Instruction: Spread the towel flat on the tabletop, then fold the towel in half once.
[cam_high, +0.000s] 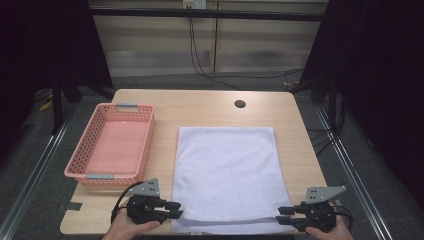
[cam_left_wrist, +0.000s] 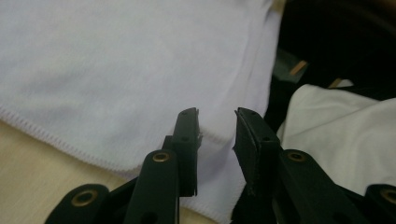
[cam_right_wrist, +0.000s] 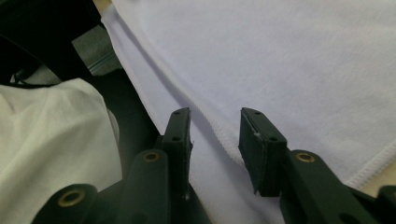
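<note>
White terry cloth, the towel (cam_high: 226, 175), lies flat on the wooden counter (cam_high: 200, 107) between the two hand-held grippers, its near hem folded up into a narrow doubled band that runs from one to the other. The left hand-held gripper (cam_high: 176, 209) points inward at the towel's near left corner; in the left gripper view (cam_left_wrist: 217, 128) its jaws stand apart over the folded hem, with cloth showing in the gap and no pad pressing on it. The right hand-held gripper (cam_high: 283, 214) points inward at the near right corner; in the right gripper view (cam_right_wrist: 215, 126) its jaws are likewise parted, the stitched hem running between them, untouched by either pad. Beyond both hand-held grippers the towel stretches away smooth, with bare counter past its far edge. Outside the left hand-held gripper and farther off stands a pink basket (cam_high: 146, 137) with slotted walls, just beside the towel's left edge but apart from it. Outside the right hand-held gripper a strip of bare counter runs to the counter's right edge. Close behind both, the counter's near edge drops off.
</note>
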